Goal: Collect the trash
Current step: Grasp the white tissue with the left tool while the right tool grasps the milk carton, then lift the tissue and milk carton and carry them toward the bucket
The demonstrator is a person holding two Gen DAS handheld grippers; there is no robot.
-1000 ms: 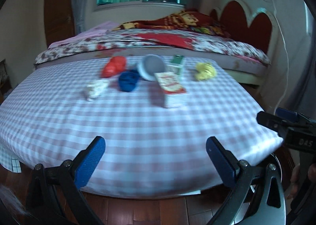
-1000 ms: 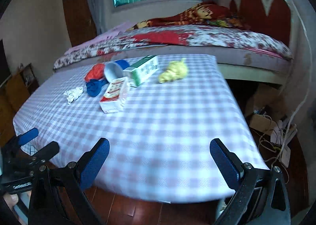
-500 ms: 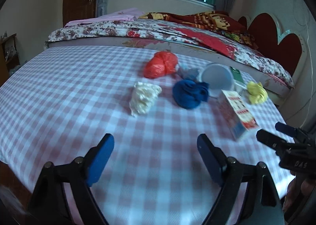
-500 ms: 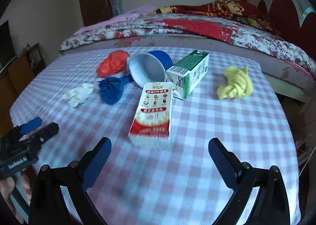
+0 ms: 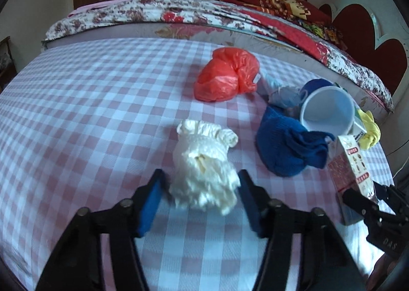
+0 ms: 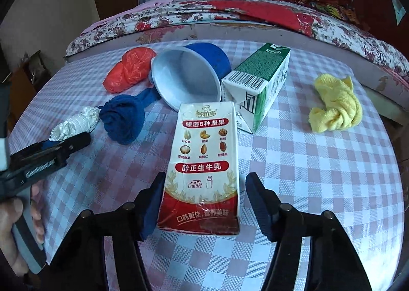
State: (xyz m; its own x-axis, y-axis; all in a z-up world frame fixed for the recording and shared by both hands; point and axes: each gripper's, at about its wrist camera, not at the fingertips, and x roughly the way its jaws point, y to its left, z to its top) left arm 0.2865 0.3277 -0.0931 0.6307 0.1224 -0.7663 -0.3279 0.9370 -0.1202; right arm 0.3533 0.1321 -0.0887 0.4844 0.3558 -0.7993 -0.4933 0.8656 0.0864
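Note:
A crumpled white wad (image 5: pixel 204 163) lies on the checked tablecloth (image 5: pixel 76 112), between the open fingers of my left gripper (image 5: pixel 200 196). A red-and-white milk carton (image 6: pixel 203 163) lies flat between the open fingers of my right gripper (image 6: pixel 204 201). A green carton (image 6: pixel 258 84) lies behind it. A red plastic bag (image 5: pixel 226 73), a blue cloth ball (image 5: pixel 283 145) and a yellow cloth (image 6: pixel 334 104) also lie on the table. The white wad (image 6: pixel 74 125) shows in the right wrist view too.
A blue cup with a white inside (image 6: pixel 186 76) lies on its side mid-table. A bed with a floral cover (image 5: pixel 179 12) stands behind the table. The table edge drops off at the right, near the yellow cloth.
Both grippers have moved forward over the table. The left now straddles the white wad, the right straddles the red-and-white carton. Both have narrowed a little but stay open.

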